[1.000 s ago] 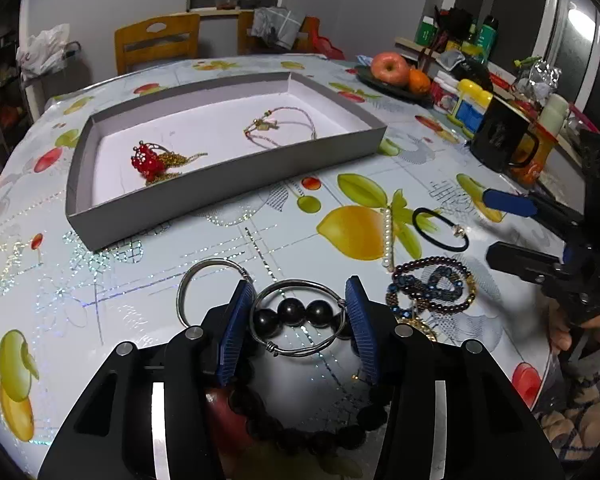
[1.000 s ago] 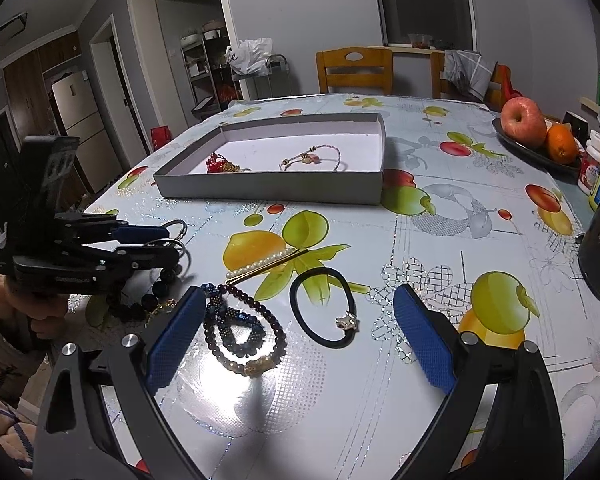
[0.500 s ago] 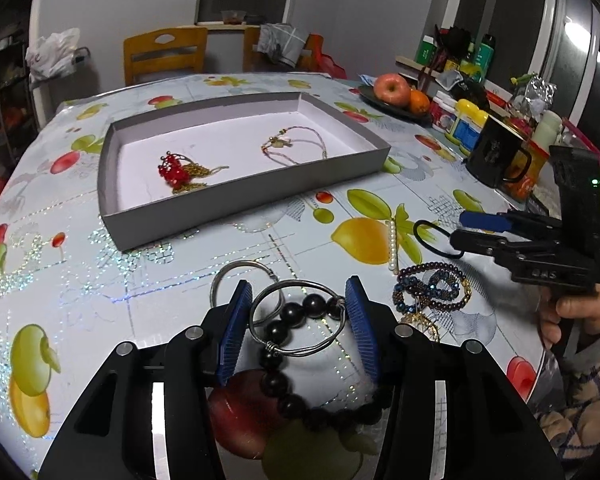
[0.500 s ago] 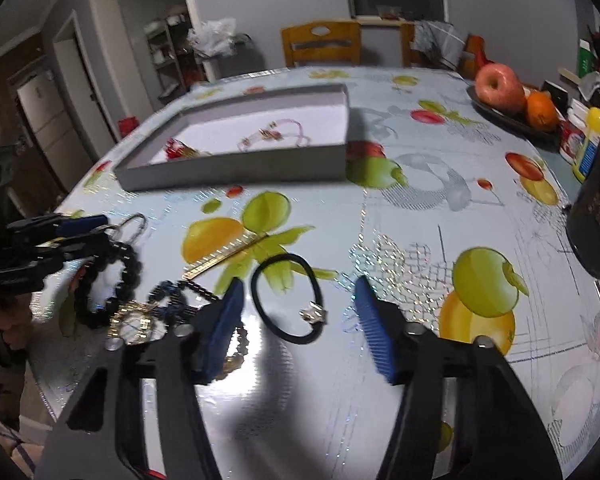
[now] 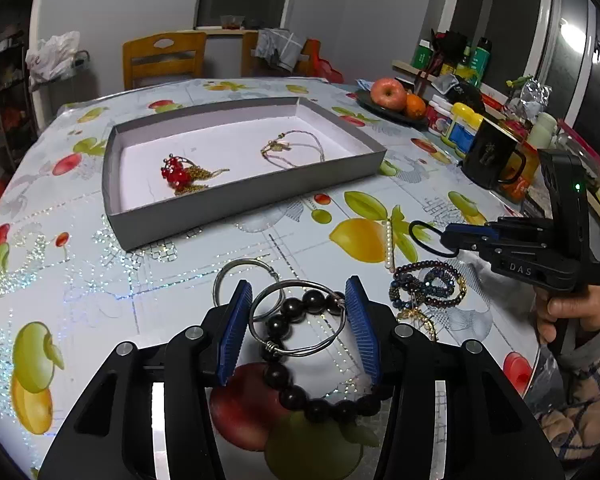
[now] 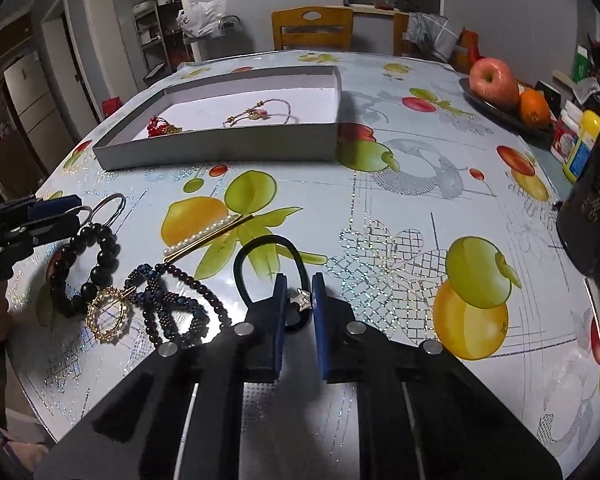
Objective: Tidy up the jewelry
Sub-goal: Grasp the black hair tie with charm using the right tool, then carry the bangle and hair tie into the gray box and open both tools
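Jewelry tray (image 5: 236,196) | near wall upright | bare tablecloth (image 5: 100,280) before it

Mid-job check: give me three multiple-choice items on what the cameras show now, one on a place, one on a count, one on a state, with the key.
1. Where does the red bead ornament lie?
A. In the grey tray
B. On the fruit plate
C. Beside the black mug

2. How many pieces lie in the tray?
A. None
B. Two
C. Five

3. What sits between the right gripper fingers?
A. The pearl hairpin
B. Nothing
C. The star charm of the black hair tie

Key:
1 A: the ornament lies on the tray's white floor, near its left end in the left wrist view.
2 B: only the ornament and a thin cord bracelet show inside.
3 C: the jaws are closing with the charm and band between the blue pads, while the pearl hairpin lies apart on the tablecloth.
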